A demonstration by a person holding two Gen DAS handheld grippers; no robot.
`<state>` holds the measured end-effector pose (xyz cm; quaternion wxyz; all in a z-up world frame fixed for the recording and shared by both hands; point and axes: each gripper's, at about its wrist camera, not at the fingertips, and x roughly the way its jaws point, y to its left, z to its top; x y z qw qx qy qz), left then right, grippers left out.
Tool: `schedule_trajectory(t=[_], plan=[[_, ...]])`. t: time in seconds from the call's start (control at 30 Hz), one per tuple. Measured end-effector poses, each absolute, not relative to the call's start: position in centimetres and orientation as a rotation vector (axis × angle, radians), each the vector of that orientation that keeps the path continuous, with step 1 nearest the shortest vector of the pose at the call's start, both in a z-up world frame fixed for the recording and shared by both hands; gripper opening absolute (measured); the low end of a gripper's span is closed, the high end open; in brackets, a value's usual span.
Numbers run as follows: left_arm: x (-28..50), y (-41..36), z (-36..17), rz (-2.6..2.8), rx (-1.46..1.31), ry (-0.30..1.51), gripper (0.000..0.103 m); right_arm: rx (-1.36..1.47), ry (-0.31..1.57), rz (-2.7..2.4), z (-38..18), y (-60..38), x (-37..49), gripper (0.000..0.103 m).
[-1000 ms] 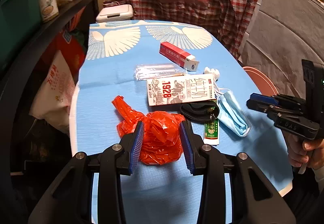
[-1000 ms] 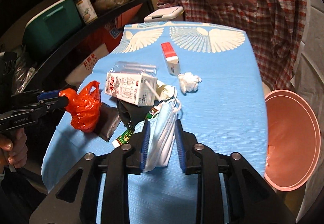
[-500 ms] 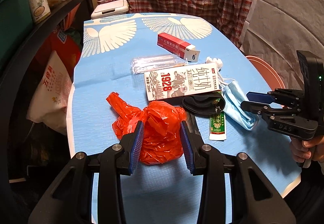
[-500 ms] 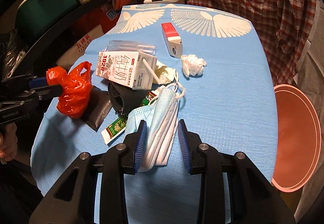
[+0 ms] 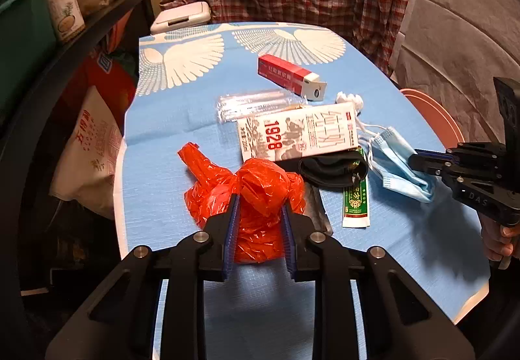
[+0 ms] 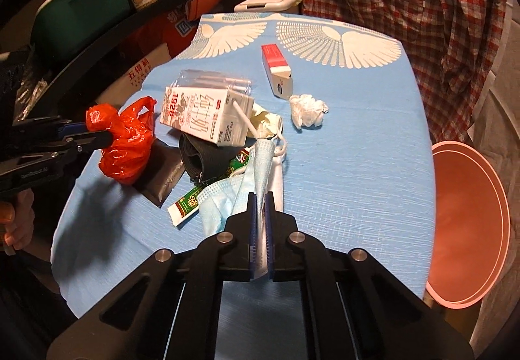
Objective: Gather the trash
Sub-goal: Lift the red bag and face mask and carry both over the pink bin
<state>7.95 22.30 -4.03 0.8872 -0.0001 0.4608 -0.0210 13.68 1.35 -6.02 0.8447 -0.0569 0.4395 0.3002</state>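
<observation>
Blue cloth covers the counter (image 6: 357,148), the pink bin (image 6: 468,223) just off its right edge. The left gripper (image 5: 260,220) has its fingers squeezed on the red plastic bag (image 5: 256,184); slippery film may slide free. The right gripper (image 6: 259,223) pinches the face mask (image 6: 260,165), whose ear loops (image 6: 282,148) lie by the milk carton (image 6: 208,119) and could snag it.
</observation>
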Motion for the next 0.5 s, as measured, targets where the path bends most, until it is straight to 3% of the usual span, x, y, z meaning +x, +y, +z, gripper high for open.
schedule_trajectory(t=[0.5], plan=[[6.0,22.8,-0.2,0.036,-0.069,0.841,0.022,-0.061,0.802,0.592,-2.7,-1.7,12.7,0.004]])
